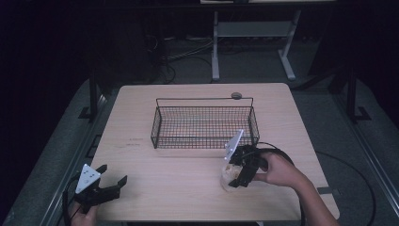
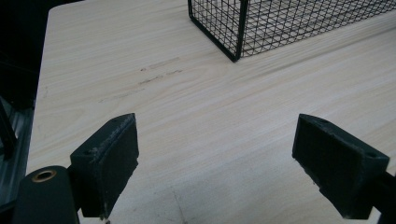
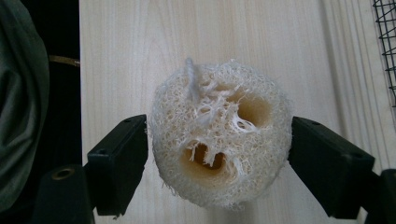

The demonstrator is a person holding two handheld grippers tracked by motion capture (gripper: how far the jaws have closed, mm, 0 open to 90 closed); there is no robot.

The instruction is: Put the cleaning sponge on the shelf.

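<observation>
Your right gripper [image 3: 219, 154] pinches the loofah slice [image 3: 219, 140] on both sides. Squeeze unevenly and it could twist out (it looks springy). Your left gripper [image 2: 217, 163] stands spread over bare table [image 2: 210, 107].

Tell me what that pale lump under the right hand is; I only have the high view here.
Observer: It is a round loofah sponge, coarse and fibrous, with two holes through it.
Operator: Is it gripped, or is the hand just near it?
Observer: The right gripper has it between its fingers, one touching each side.
Operator: And the other hand?
Observer: The left gripper has its fingers wide apart with only bare table between them. A corner of the wire basket lies ahead of it.
</observation>
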